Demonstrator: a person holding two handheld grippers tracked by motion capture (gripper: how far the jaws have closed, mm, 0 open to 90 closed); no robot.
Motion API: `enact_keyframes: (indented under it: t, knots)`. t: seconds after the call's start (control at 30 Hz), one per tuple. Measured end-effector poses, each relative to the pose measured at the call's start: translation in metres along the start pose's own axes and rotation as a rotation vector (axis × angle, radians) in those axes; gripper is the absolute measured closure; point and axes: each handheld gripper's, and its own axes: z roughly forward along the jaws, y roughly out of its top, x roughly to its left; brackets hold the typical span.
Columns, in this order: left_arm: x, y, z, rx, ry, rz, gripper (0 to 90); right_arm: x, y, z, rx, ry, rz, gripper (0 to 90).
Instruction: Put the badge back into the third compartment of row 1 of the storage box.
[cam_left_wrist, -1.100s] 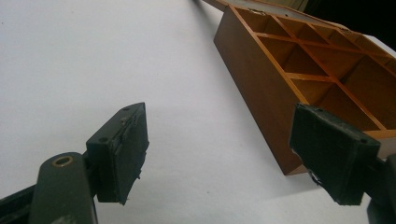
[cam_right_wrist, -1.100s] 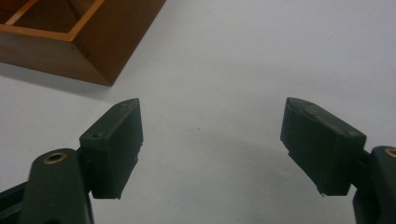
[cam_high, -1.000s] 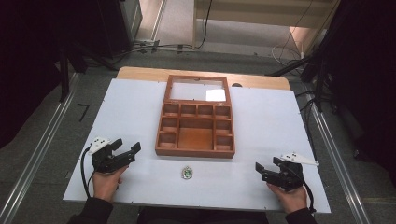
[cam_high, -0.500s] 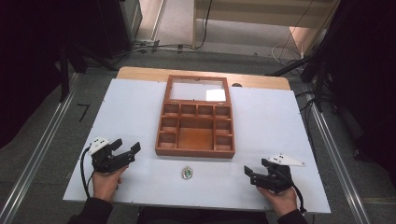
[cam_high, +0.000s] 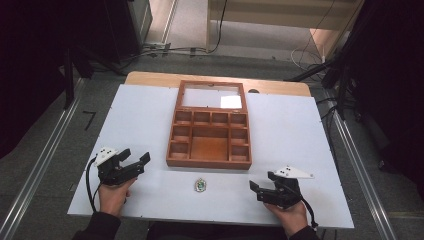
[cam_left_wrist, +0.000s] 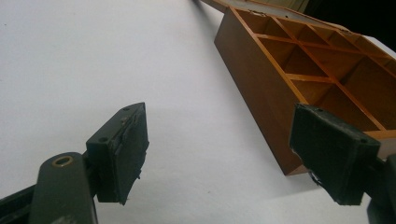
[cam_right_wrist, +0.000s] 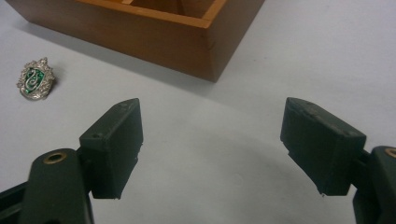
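A brown wooden box (cam_high: 210, 131) with several compartments and an open glass lid sits mid-table; its side wall (cam_left_wrist: 261, 84) and corner (cam_right_wrist: 205, 44) show close up. A small silver and green badge (cam_high: 200, 185) (cam_right_wrist: 35, 79) lies on the white table just in front of the box. My left gripper (cam_high: 135, 161) (cam_left_wrist: 224, 154) is open and empty, left of the box. Held low at the front right, my right gripper (cam_high: 261, 186) (cam_right_wrist: 210, 149) is open and empty, with the badge off to its left.
The white table (cam_high: 300, 130) has bare space on both sides of the box. A wooden strip (cam_high: 150, 77) runs along its far edge. Metal rails (cam_high: 45, 165) and dark equipment flank the table, with cables on the floor behind.
My right gripper has moved left along the front edge toward the badge. The left gripper has stayed put.
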Motion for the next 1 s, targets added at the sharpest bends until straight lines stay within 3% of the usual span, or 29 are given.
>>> enact_keyframes:
  t: [1.0]
  knots:
    - [0.001, 0.000, 0.000, 0.000, 0.001, -0.002, 20.1, 0.034, 0.004, 0.023, 0.022, 0.079, -0.049, 19.6]
